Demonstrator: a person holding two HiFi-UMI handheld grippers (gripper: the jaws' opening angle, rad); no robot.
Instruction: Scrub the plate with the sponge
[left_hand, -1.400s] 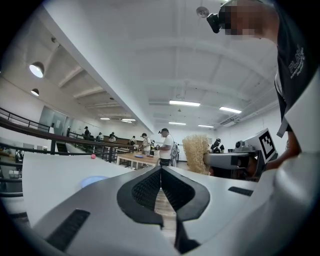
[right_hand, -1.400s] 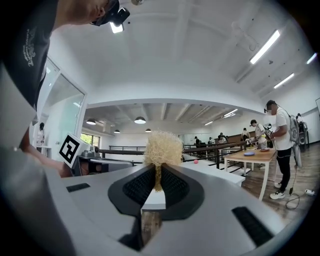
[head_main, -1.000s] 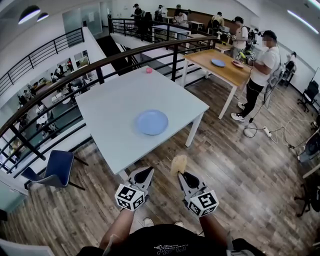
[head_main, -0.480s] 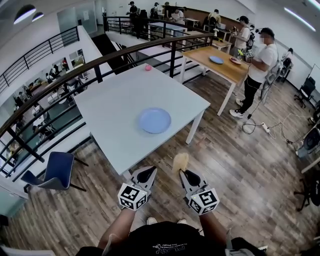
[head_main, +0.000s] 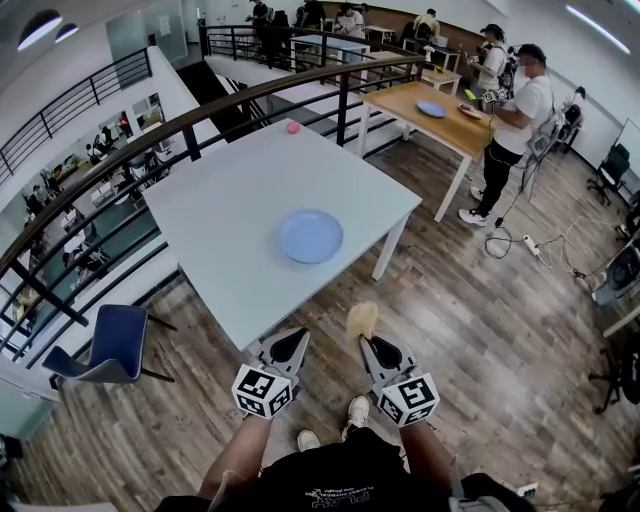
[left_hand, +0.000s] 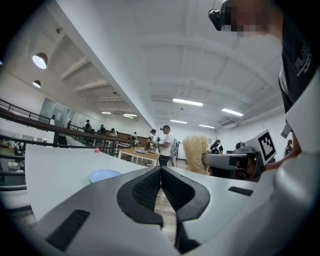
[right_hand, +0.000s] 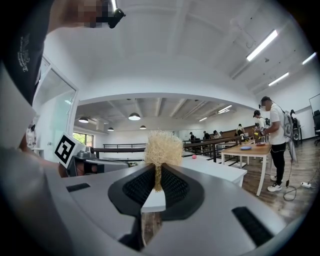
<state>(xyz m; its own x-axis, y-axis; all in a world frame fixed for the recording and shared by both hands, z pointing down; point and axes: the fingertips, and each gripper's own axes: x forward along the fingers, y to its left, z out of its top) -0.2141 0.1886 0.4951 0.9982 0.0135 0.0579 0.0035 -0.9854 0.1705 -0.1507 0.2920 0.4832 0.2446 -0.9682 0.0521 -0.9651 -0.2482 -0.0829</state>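
Observation:
A light blue plate (head_main: 310, 236) lies on the pale table (head_main: 220, 210), toward its near right part; the same plate (left_hand: 104, 175) shows low in the left gripper view. My right gripper (head_main: 372, 345) is shut on a tan fibrous sponge (head_main: 361, 320), which sticks up from between its jaws as a loofah-like tuft (right_hand: 162, 148). My left gripper (head_main: 289, 347) is shut with nothing in it, its jaws (left_hand: 161, 172) pressed together. Both grippers hang over the wood floor just short of the table's near corner, pointing level toward it.
A small pink ball (head_main: 293, 127) rests at the table's far edge by the black railing (head_main: 200, 125). A wooden table (head_main: 440, 115) with a blue plate stands at the back right, people beside it. A blue chair (head_main: 105, 340) is at the left; cables (head_main: 540, 250) lie on the floor.
The table and plate have drawn a little closer in the head view. Both grippers stay shut, the sponge still in the right one.

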